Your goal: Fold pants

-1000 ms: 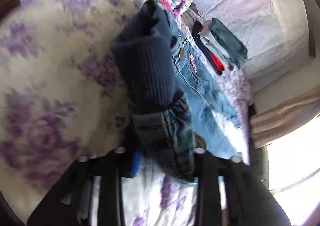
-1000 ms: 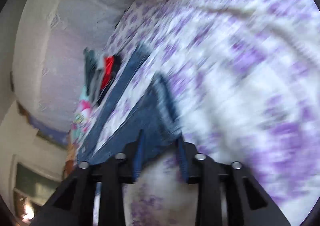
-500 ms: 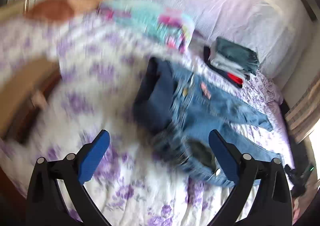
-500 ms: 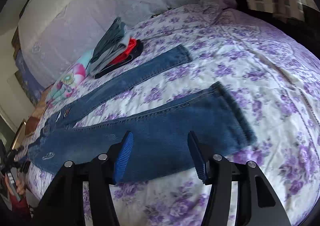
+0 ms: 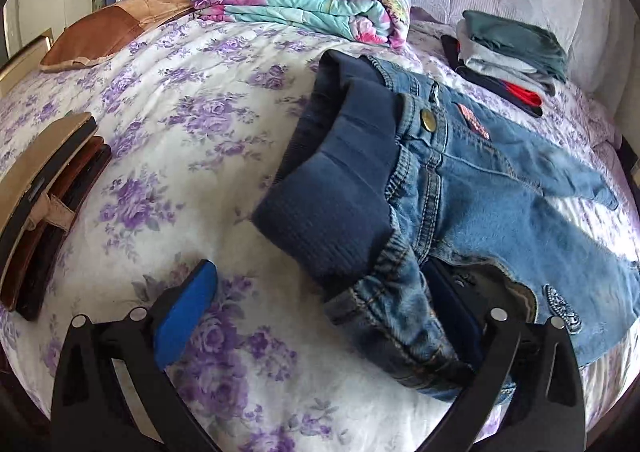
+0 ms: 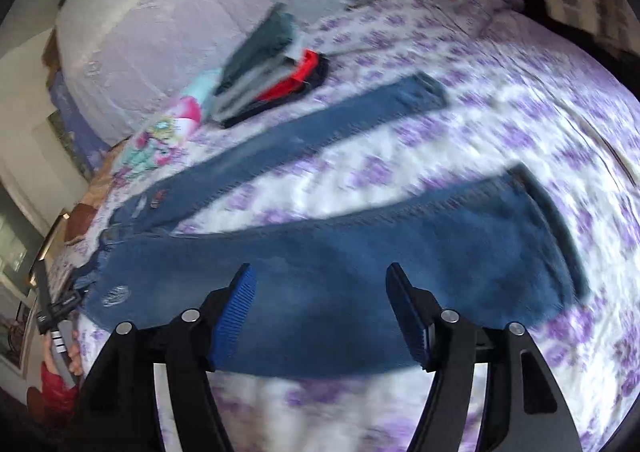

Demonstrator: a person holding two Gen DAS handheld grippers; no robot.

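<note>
Blue jeans [image 5: 500, 219] with a dark ribbed waistband [image 5: 340, 187] lie on the purple-flowered bedspread [image 5: 192, 123], waist bunched up. My left gripper [image 5: 320, 312] stands open wide at the near waist corner. Its left pad [image 5: 186, 316] rests over bare bedspread; its right finger [image 5: 456, 312] is partly wrapped in denim, and nothing is pinched. In the right wrist view the jeans [image 6: 360, 252] lie with both legs stretched out and spread apart. My right gripper [image 6: 322, 314] hovers over the near leg, jaws opening, holding nothing.
A stack of folded clothes [image 5: 508, 51] [image 6: 272, 67] and a folded floral blanket [image 5: 304, 3] lie at the back of the bed. A brown pillow [image 5: 120, 23] lies at the far left. Flat framed items [image 5: 44, 203] sit at the left edge.
Both grippers were shut on the jeans a second ago and have let go and opened. The jeans now lie flat. The right gripper has drawn back from the hem along the near leg.
</note>
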